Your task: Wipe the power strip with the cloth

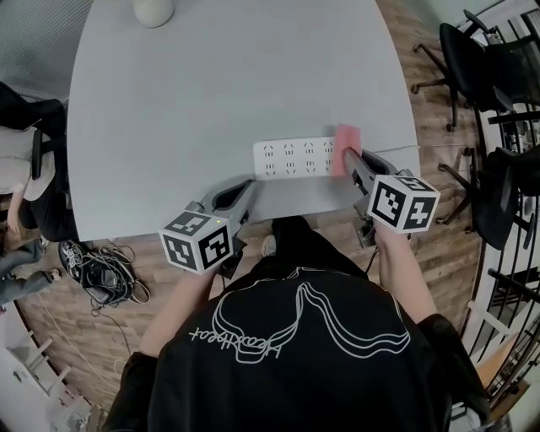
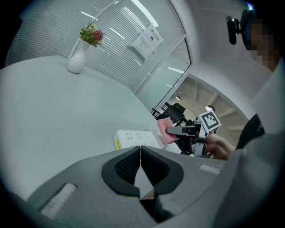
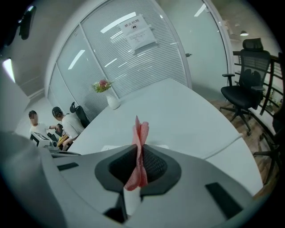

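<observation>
A white power strip (image 1: pixel 295 158) lies flat near the front edge of the grey table (image 1: pixel 211 84), also seen in the left gripper view (image 2: pixel 136 139). My right gripper (image 1: pixel 350 163) is shut on a pink cloth (image 1: pixel 346 148), which hangs at the strip's right end. In the right gripper view the cloth (image 3: pixel 140 151) stands pinched upright between the jaws, and it largely hides the strip. My left gripper (image 1: pixel 245 192) is shut on nothing and hovers at the table's front edge, below and left of the strip.
A white vase (image 1: pixel 153 10) with flowers (image 2: pixel 91 34) stands at the table's far side. The strip's cable (image 1: pixel 396 150) runs off to the right. Black office chairs (image 1: pixel 485 59) stand right of the table. Cables and shoes (image 1: pixel 97 270) lie on the wooden floor at left.
</observation>
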The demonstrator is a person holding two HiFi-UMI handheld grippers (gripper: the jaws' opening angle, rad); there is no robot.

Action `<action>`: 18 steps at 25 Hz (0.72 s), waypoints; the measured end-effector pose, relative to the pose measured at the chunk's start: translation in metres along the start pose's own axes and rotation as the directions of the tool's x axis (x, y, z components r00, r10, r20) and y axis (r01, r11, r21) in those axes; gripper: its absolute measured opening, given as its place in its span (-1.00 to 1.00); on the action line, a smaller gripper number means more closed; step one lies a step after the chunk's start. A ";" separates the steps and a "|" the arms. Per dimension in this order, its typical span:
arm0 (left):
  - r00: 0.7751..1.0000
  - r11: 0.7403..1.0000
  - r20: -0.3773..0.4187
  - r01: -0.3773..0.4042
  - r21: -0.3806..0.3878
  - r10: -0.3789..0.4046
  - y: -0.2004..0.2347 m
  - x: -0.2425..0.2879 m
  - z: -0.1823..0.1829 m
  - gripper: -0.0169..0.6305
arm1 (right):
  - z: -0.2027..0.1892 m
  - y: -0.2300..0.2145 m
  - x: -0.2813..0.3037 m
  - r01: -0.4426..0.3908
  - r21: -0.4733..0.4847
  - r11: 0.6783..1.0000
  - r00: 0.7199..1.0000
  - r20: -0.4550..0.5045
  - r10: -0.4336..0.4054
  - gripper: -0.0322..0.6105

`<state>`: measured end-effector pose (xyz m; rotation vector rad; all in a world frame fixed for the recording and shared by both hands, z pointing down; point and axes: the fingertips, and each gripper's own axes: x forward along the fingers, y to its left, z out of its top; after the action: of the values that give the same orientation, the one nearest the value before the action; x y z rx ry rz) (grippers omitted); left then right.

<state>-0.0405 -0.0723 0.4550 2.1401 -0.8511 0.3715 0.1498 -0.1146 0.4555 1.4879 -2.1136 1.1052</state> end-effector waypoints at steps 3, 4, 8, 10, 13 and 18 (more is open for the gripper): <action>1.000 1.000 0.012 -0.012 -0.009 0.012 0.005 -0.007 0.002 -0.91 | 0.002 0.022 0.009 -0.042 -0.029 0.999 0.999 -0.014 0.042 -0.77; 1.000 1.000 0.017 -0.016 -0.013 0.016 0.007 -0.009 0.003 -0.91 | 0.002 0.031 0.013 -0.058 -0.039 0.998 0.998 -0.020 0.057 -0.77; 0.999 0.999 0.036 -0.031 -0.028 0.032 0.017 -0.020 0.004 -0.91 | -0.002 0.061 0.027 -0.116 -0.069 0.991 0.993 -0.044 0.113 -0.77; 0.998 0.998 0.045 -0.040 -0.039 0.042 0.021 -0.024 0.003 -0.91 | -0.006 0.075 0.034 -0.145 -0.084 0.986 0.988 -0.060 0.140 -0.77; 0.997 0.997 0.053 -0.051 -0.052 0.054 0.028 -0.030 0.003 -0.91 | -0.013 0.097 0.047 -0.186 -0.120 0.975 0.980 -0.097 0.175 -0.77; 0.996 0.995 0.060 -0.065 -0.070 0.069 0.036 -0.036 0.000 -0.91 | -0.024 0.125 0.068 -0.233 -0.167 0.958 0.967 -0.147 0.210 -0.77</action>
<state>-0.0913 -0.0731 0.4565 2.0732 -0.9599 0.3071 0.0062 -0.1218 0.4646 1.0887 -2.2637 1.0176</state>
